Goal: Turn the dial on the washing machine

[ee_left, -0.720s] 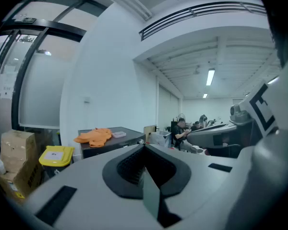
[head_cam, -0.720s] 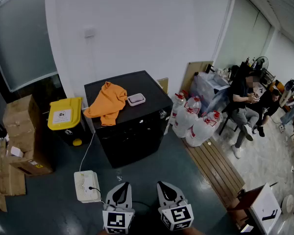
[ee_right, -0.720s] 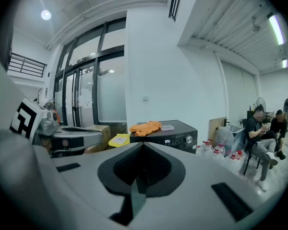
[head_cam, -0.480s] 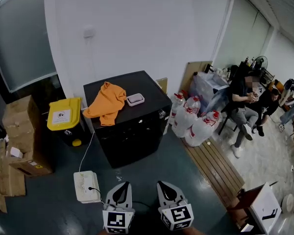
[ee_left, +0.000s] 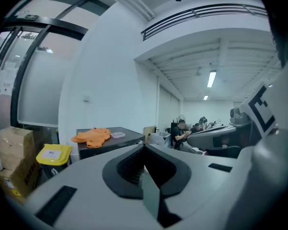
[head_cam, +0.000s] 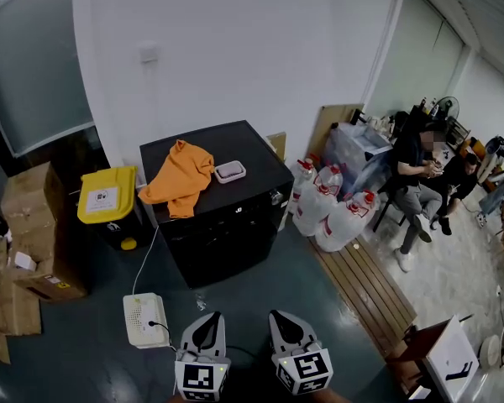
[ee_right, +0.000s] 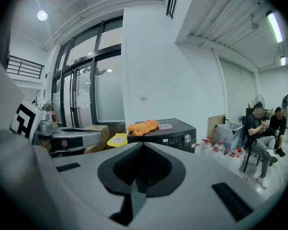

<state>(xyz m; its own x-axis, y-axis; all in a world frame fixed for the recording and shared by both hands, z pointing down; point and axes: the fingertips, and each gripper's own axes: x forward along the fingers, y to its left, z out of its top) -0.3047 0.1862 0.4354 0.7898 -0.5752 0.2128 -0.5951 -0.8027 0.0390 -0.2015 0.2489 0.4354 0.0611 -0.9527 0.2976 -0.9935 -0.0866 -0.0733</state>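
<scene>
A black washing machine (head_cam: 223,229) stands against the white wall, some way ahead of me. Its round silver dial (ee_right: 186,138) sits on the front panel, to the right of a lit display (ee_right: 165,140); the dial (head_cam: 274,197) is tiny in the head view. An orange cloth (head_cam: 178,177) and a small pale box (head_cam: 230,171) lie on the lid. My left gripper (head_cam: 207,320) and right gripper (head_cam: 283,316) are side by side at the bottom edge, far from the machine. Both are shut and hold nothing. In their own views the left gripper (ee_left: 144,145) and right gripper (ee_right: 143,144) point toward the machine.
A yellow-lidded bin (head_cam: 107,196) and cardboard boxes (head_cam: 32,225) stand left of the machine. A white device (head_cam: 143,320) with a cable lies on the floor near my left gripper. Water jugs (head_cam: 332,210), a wooden pallet (head_cam: 365,288) and two seated people (head_cam: 424,179) are to the right.
The head view has drifted slightly, so the machine and bin sit a little further left. Both grippers stay shut in the same place.
</scene>
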